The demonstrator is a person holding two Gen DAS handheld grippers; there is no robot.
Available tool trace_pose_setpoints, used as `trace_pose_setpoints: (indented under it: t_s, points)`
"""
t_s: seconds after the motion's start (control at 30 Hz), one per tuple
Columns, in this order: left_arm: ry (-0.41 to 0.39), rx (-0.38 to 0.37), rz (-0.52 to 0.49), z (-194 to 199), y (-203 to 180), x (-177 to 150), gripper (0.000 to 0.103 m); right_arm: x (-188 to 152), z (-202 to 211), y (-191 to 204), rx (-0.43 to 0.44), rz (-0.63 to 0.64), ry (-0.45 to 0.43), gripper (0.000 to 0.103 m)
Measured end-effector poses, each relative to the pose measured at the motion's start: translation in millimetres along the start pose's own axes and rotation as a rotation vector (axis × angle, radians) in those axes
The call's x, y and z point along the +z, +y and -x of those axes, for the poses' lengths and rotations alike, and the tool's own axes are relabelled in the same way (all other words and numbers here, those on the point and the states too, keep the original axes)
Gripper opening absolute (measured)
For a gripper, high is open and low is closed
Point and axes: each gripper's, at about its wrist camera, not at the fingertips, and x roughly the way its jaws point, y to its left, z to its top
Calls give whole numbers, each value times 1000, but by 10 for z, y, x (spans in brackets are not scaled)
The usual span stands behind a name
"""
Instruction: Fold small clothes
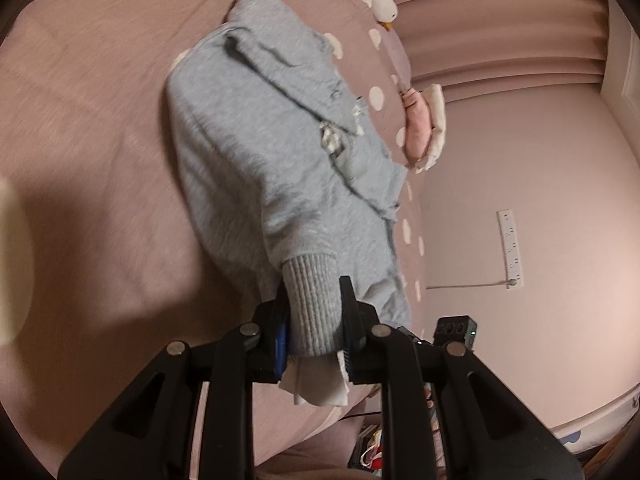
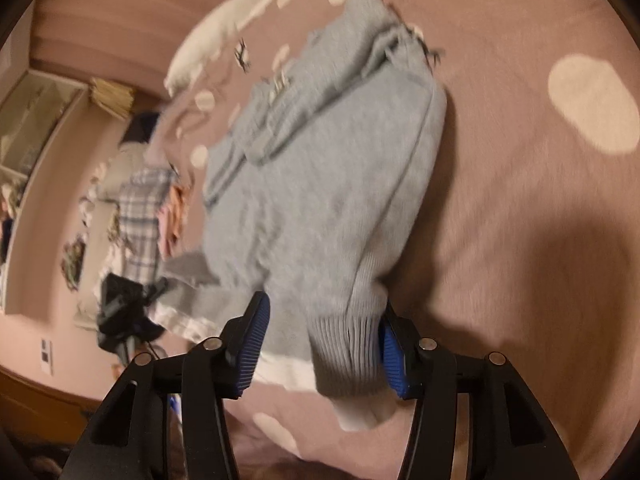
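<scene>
A small grey sweater (image 1: 280, 152) lies partly folded on the pink spotted bedspread (image 1: 100, 120). My left gripper (image 1: 314, 320) is shut on one ribbed grey cuff (image 1: 312, 300), with white fabric hanging below the fingers. In the right wrist view the same sweater (image 2: 320, 184) lies ahead. My right gripper (image 2: 322, 344) has its jaws spread wide around the ribbed hem (image 2: 348, 344). The right blue pad (image 2: 390, 354) touches the hem; the left pad (image 2: 250, 346) stands apart from the cloth.
A pink and white folded garment (image 1: 420, 128) lies at the bed's right edge. A white plush toy (image 1: 380, 0) sits at the far end. A pile of clothes, one plaid (image 2: 140, 216), lies left of the bed. A power strip (image 1: 510, 248) is on the wall.
</scene>
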Motion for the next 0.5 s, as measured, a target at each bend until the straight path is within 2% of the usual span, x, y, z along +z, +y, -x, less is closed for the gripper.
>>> trace_pose_setpoints:
  t_s: [0.23,0.33,0.37,0.5]
  points:
    - [20,69,11,-12,146,-207,19,-163,-81,-45,-18,3,27,52]
    - [52,77,33,-89,217,-264,19,-190,-50,-67,-45,2,-1,38]
    - [59,76,30,-100,211,-273,19,-190,-44,-67,-62,7,-7,24]
    - [41,25,18,-59,89,-220,18,-185,39,56,-23,51,-58,15]
